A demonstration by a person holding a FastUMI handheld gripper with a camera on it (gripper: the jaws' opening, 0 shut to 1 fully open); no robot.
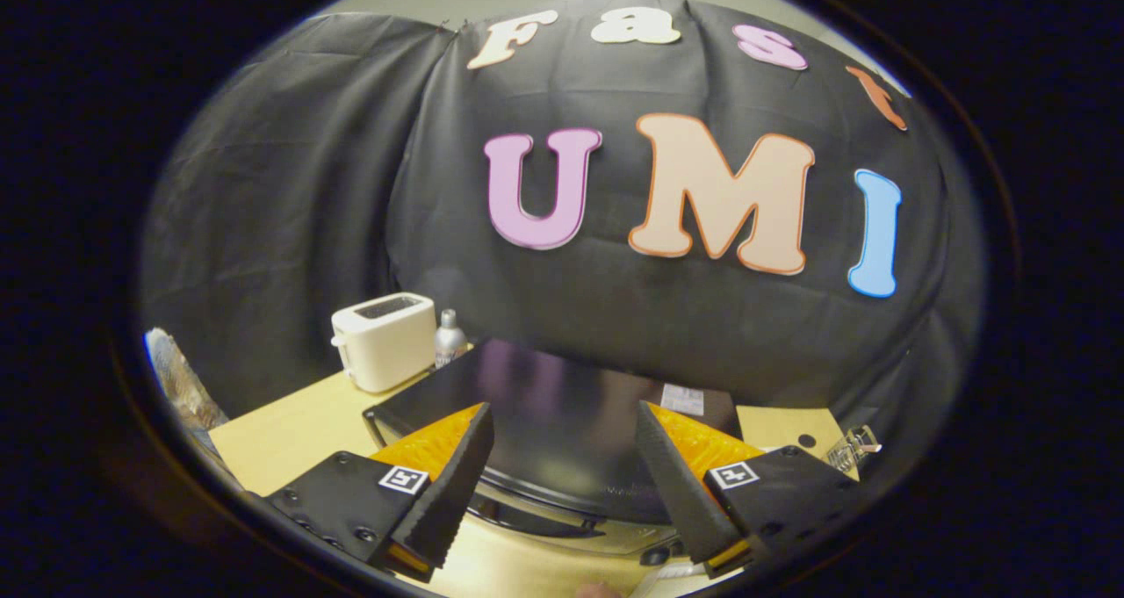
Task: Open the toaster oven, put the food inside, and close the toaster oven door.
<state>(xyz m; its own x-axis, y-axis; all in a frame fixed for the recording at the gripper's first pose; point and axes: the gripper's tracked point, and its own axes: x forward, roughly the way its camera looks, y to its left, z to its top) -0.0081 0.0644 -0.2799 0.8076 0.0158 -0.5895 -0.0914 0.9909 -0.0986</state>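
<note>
While I hold my gripper [562, 484] above the pale wooden table [290, 431], its two fingers stand wide apart with nothing between them. Just beneath and ahead of the fingers, at twelve o'clock from the tips, sits the toaster oven [544, 405], seen from above: a glossy black top that mirrors the cloth wall, with its front edge and a dark handle bar toward me. Whether its door is open or closed I cannot tell from up here. At ten o'clock from the oven, farther back on the table, stands a cream pop-up toaster [385, 339], and a small silver bottle [450, 338] stands just beside it on its right. At three o'clock from the oven, near the table's edge, lies a small wire rack [850, 447]. Black cloth [290, 185] drapes the whole back of the booth.
</note>
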